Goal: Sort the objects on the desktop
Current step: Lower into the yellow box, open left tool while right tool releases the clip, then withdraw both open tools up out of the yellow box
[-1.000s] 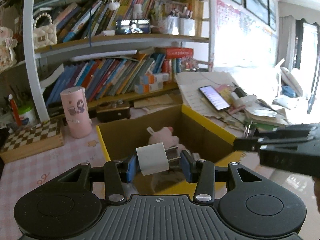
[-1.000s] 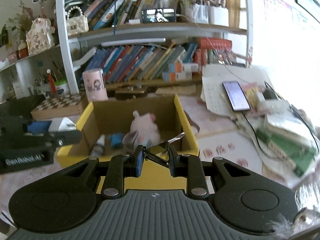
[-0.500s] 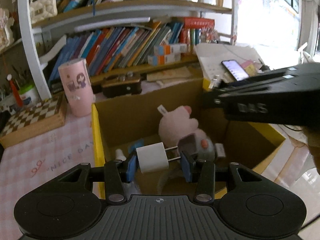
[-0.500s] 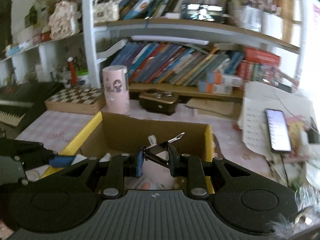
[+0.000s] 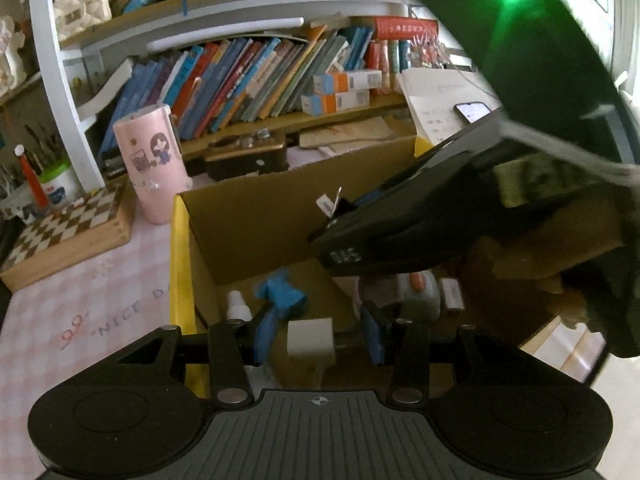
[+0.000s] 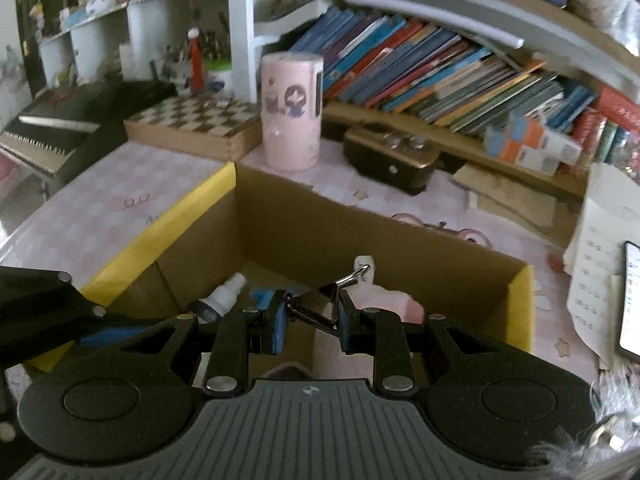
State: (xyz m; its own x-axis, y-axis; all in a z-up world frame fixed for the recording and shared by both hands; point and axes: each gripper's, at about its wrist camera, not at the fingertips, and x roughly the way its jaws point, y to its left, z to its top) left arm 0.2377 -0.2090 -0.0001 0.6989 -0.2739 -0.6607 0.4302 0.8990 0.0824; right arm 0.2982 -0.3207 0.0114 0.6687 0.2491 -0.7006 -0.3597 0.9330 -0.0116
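A cardboard box with a yellow rim [image 5: 180, 272] [image 6: 168, 232] lies under both grippers. In it are a white spray bottle [image 5: 238, 308] [image 6: 224, 292], a blue item [image 5: 280, 292] [image 6: 262, 294] and a pink plush toy [image 6: 384, 304]. My left gripper [image 5: 318, 336] hangs over the box's near side. A white cube charger [image 5: 310, 338] sits between its pads, with a narrow gap at the left pad. My right gripper [image 6: 310, 320] is shut on a black binder clip [image 6: 320, 308]. In the left wrist view its black body [image 5: 400, 232] crosses above the box and hides most of the plush.
A pink tumbler [image 5: 148, 164] [image 6: 290, 116], a chessboard box [image 5: 68, 232] [image 6: 192, 124] and a dark case [image 5: 246, 158] [image 6: 390, 160] stand behind the box, below shelves of books. A phone [image 6: 632, 300] lies on papers at the right.
My right gripper has swung left with the clip to above the box and now fills the right of the left wrist view. My left gripper has sunk closer. The charger sits lower and off the left pad.
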